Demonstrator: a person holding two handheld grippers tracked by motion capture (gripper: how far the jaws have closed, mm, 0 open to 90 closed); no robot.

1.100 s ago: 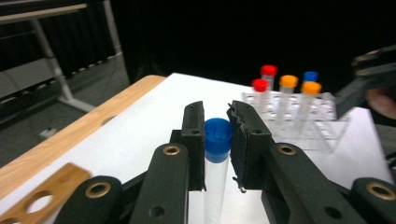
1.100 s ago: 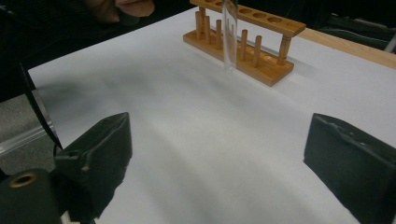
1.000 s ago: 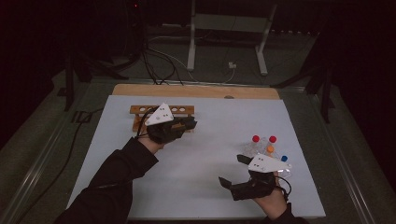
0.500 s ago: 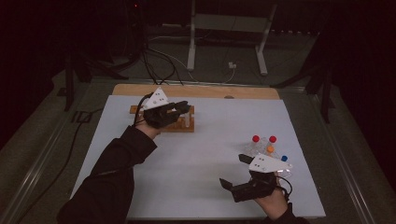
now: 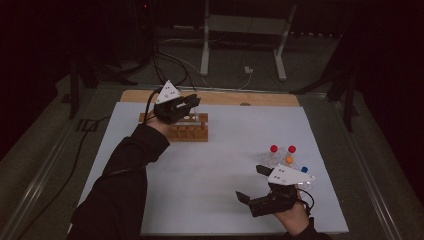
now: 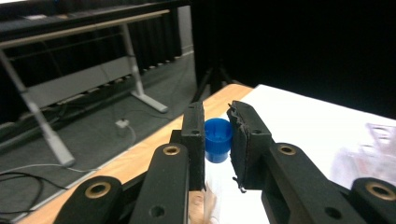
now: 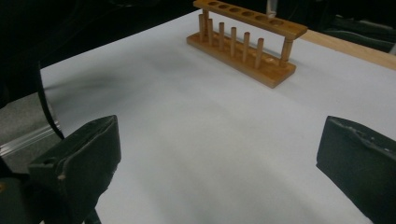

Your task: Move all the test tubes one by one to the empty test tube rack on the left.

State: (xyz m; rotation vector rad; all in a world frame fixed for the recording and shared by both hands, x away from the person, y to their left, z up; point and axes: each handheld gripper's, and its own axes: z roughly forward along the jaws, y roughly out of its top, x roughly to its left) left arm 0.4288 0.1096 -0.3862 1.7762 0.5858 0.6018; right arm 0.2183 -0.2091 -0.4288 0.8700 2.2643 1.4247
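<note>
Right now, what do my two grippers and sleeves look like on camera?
Both grippers, left gripper and right gripper, are black, each topped by a pale grey three-cornered plate with small dots. The jaws have brass-coloured pivot rivets and worn black pads. A black cable trails from the left. The left arm wears a dark sleeve.

A white sheet (image 5: 200,170) covers the worktop (image 5: 220,97), whose wooden edge shows along the far side. A wooden test tube rack (image 5: 187,131) stands on the sheet at far left. A cluster of capped tubes (image 5: 284,155) rests near right.
</note>
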